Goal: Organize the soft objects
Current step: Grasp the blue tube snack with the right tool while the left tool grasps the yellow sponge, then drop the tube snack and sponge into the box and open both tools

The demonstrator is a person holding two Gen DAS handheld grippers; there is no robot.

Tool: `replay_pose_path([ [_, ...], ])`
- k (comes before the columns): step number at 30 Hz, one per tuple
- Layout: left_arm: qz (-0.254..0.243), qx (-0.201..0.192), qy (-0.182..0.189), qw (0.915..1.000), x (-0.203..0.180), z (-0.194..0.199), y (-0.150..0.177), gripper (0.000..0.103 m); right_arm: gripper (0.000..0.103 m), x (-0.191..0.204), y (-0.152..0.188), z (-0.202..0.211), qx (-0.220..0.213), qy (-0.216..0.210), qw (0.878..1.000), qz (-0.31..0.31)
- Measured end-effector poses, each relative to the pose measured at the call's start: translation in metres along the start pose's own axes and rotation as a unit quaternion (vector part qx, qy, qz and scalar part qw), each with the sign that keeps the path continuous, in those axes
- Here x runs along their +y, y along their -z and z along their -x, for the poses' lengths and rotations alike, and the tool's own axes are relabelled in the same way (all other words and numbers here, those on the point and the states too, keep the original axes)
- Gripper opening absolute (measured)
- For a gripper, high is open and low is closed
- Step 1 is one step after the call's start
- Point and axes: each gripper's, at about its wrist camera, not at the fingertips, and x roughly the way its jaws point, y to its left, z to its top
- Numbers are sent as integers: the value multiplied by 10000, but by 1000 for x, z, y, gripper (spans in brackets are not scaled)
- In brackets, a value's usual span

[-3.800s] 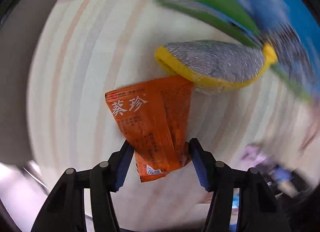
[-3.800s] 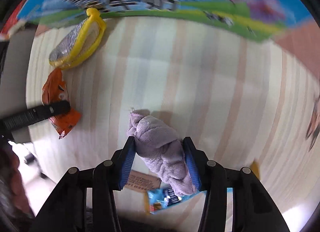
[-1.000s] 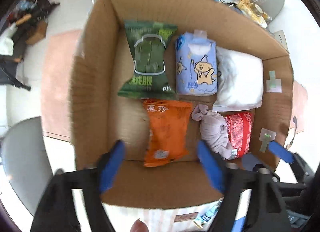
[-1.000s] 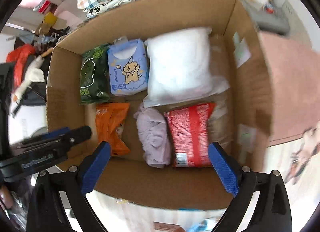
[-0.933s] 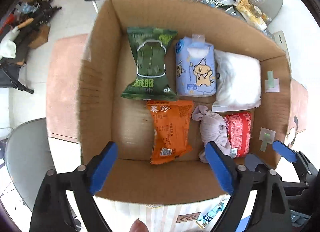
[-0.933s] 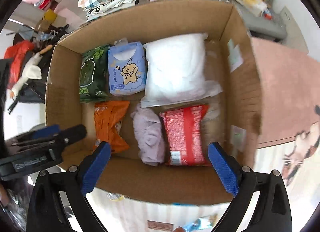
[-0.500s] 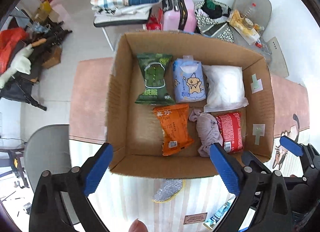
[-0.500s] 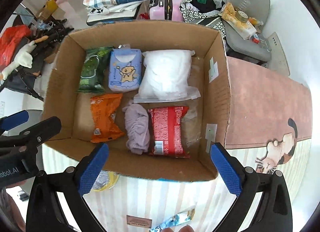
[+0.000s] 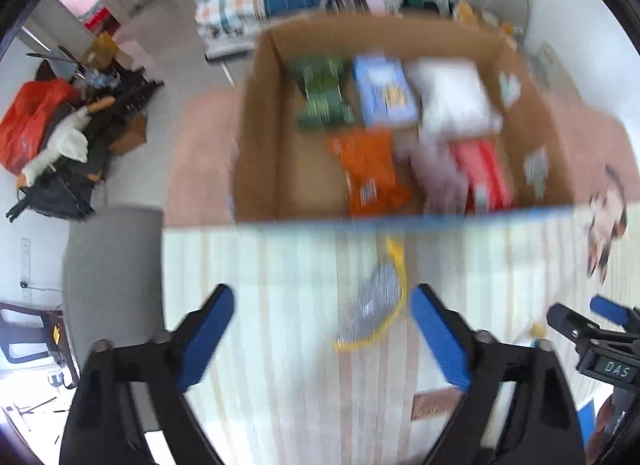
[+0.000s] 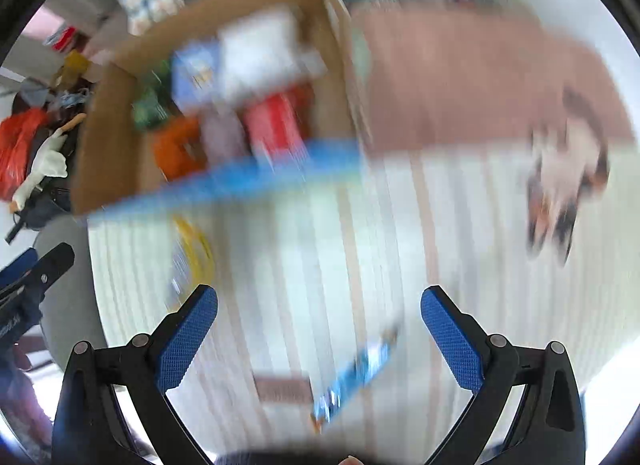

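While both views are smeared by motion blur, the layout is readable: the left gripper (image 9: 322, 307) hangs over the striped table (image 9: 280, 273) with its blue-padded jaws spread wide and nothing between them, and the right gripper (image 10: 319, 307) hangs over the same table, its jaws likewise wide apart and empty. Past the far edge of the table sits an open cardboard box (image 9: 256, 137) on a pink rug (image 9: 200, 145). In the box the soft things lie in two rows: at the back a green packet (image 9: 322, 99), a light blue pack (image 9: 384, 91) beside it and a white bag (image 9: 454, 99) to the right; at the front an orange snack bag (image 9: 368, 169), a lilac cloth (image 9: 434, 169) next to it and a red packet (image 9: 486, 173) at the right end. On the table, just ahead of the left gripper and nearer its right finger, lies a grey pad with a yellow rim (image 9: 378, 301); in the right wrist view the same pad (image 10: 190, 257) shows at the left, beyond the left finger. A blue wrapped item (image 10: 356, 377) lies on the table between the right gripper's fingers, close to the camera, beside a small brown label (image 10: 282, 389). A cat figure (image 10: 560, 193) is printed on the rug's corner at the right. The tip of the right gripper also shows at the lower right edge of the left wrist view.
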Motion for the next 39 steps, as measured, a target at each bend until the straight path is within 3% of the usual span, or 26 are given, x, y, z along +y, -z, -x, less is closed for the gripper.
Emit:
replay_pose_path([
  [1,-88,177,-4,9998,-5,-14,5,71,103,-11,10,-13,250,-53,9996,-146],
  [3,-246,455,-37,9987,-15,-40,12,65,103,-31,28,-38,618,-113,9971,-433],
  [6,-543,677,-148,9961,-32,-76,13,65,103,-52,49,-72,1050,-163,9912,-795],
  [10,-880,947,-285,9912,-54,-117,8,68,103,-60,61,-105,1284,-23,9870,-962],
  [12,-873,967,-107,9914,-62,-123,3,67,103,-56,66,-115,1362,6,9866,-899],
  [16,-995,1008,-227,9897,-77,-127,-1,67,102,-43,79,-130,1492,109,9863,-700],
  [20,-970,1203,-105,9879,-84,-136,6,64,87,-36,88,-137,1506,257,9860,-669],
  [22,-997,1262,-85,9869,-86,-140,10,52,73,-29,91,-133,1344,547,9882,-485],
  [24,-883,1233,-8,9884,-82,-140,16,51,39,-23,91,-129,1229,821,9884,-334],
  [25,-790,1251,32,9890,-78,-139,18,50,31,-21,91,-127,1148,872,9892,-283],
  [33,433,1573,835,9831,-30,-129,50,49,25,-20,95,-117,1098,645,9919,33],
  [39,838,1641,1116,9765,-14,-112,72,49,25,-11,84,-80,975,270,9946,218],
])
